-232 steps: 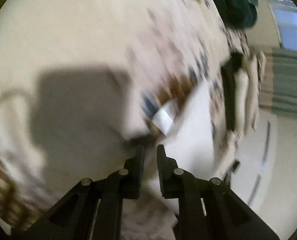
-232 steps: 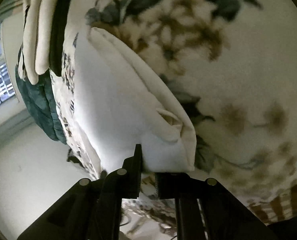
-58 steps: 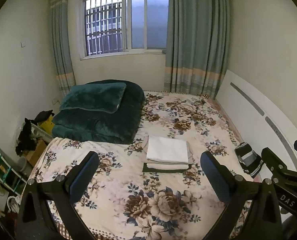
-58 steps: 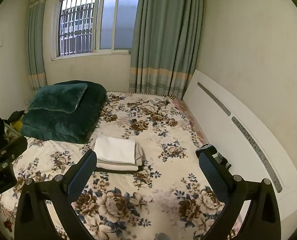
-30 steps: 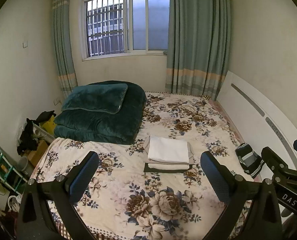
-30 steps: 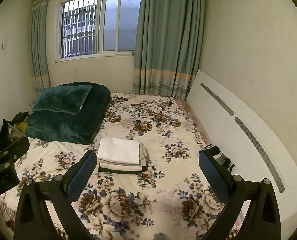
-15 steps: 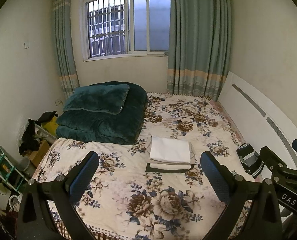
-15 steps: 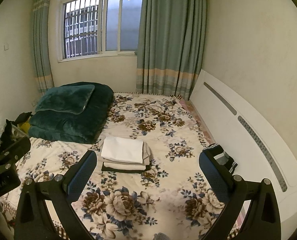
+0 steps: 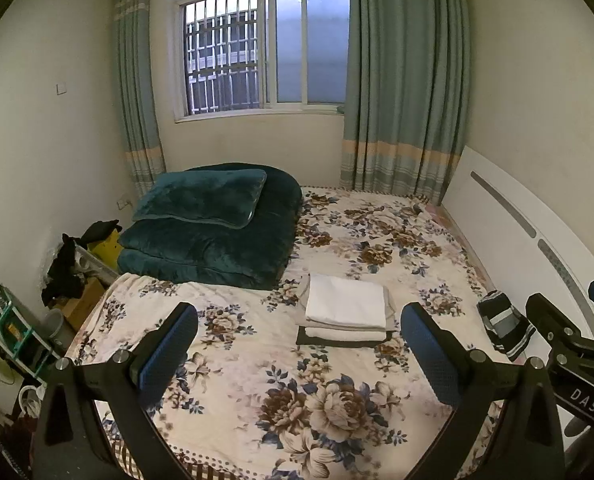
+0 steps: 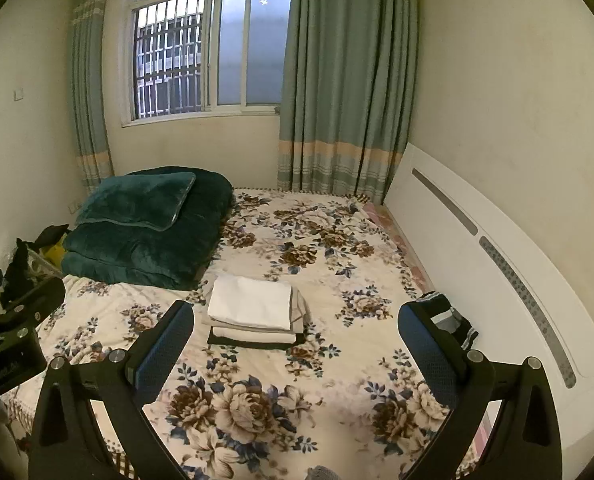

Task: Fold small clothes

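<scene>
A bed [image 9: 397, 248] with a floral cover carries a stack [image 9: 345, 312] of folded clothes near its middle, white piece on top, dark one at the bottom. A folded green quilt [image 9: 217, 248] with a pillow [image 9: 201, 196] lies at the far left corner. A striped garment [image 9: 503, 324] sits at the right edge, against the headboard [image 9: 517, 248].

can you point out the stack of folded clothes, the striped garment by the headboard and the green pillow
stack of folded clothes [image 9: 347, 307]: left wrist view, on the white top piece
striped garment [image 9: 504, 323]: left wrist view, on its pale stripe, near the headboard
green pillow [image 10: 137, 199]: right wrist view, middle of its top face
</scene>
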`<state>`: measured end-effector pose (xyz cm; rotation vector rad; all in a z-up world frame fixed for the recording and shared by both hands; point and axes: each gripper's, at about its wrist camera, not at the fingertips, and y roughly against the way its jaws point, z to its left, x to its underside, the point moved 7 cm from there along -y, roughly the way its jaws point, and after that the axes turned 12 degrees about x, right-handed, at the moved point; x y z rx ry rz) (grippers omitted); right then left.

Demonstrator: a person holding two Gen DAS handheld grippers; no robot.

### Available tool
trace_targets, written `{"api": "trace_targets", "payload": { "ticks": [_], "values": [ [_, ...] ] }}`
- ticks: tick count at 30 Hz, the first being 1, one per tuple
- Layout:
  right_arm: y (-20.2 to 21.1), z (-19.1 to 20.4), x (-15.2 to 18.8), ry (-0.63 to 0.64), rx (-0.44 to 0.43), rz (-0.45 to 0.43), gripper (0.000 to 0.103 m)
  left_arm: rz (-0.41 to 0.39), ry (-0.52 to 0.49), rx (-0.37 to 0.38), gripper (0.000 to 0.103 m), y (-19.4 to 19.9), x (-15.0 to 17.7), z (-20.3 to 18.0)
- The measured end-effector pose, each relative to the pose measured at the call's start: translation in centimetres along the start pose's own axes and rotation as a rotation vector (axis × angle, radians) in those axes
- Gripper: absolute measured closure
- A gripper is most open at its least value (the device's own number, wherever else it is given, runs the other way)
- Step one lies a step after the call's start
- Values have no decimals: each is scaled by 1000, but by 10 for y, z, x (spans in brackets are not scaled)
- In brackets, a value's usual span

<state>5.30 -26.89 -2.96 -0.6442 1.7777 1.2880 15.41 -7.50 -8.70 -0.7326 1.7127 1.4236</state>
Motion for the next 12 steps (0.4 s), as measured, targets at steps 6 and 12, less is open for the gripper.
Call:
{"api": "trace_targets", "payload": {
  "ticks": [6,12],
  "values": [
    [0,0,-1,-2,-4,-2,0,-1,1,-1,0,0,0,0],
    [0,-1,2,-5,-2,-2,0,-6,8,-11,0,3,2,8]
  ]
}}
